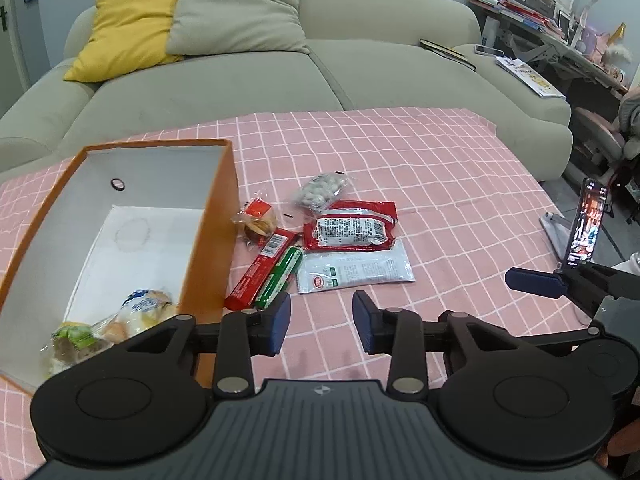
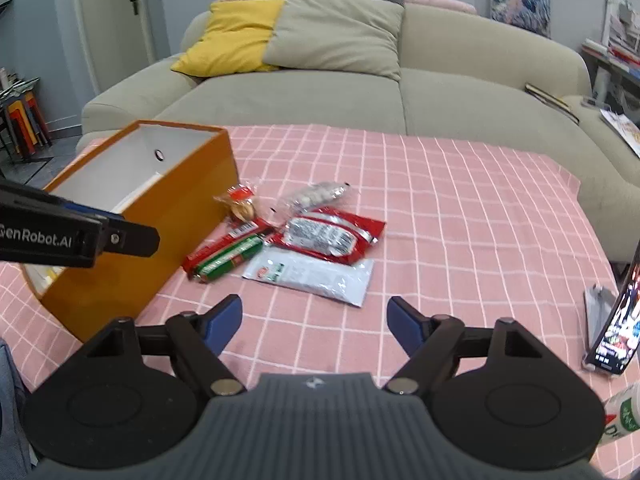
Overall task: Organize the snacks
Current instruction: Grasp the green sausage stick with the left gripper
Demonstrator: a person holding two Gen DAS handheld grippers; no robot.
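An orange box (image 1: 208,240) with a white inside stands at the left on the pink checked tablecloth (image 1: 440,184). It holds a few wrapped snacks (image 1: 140,312) in its near corner. Right of the box lie loose snacks: a red bar (image 1: 260,268), a green bar (image 1: 280,278), a red pouch (image 1: 350,230), a white pouch (image 1: 356,272), a clear bag of pale sweets (image 1: 320,192) and a small wrapped cake (image 1: 258,220). My left gripper (image 1: 322,326) is open and empty, just in front of the bars. My right gripper (image 2: 314,322) is open and empty, in front of the white pouch (image 2: 312,276).
A beige sofa (image 1: 240,80) with yellow and grey cushions stands behind the table. A phone on a stand (image 1: 588,224) is at the table's right edge. A white bottle (image 2: 624,408) shows at the lower right in the right wrist view. A cluttered desk stands at the far right.
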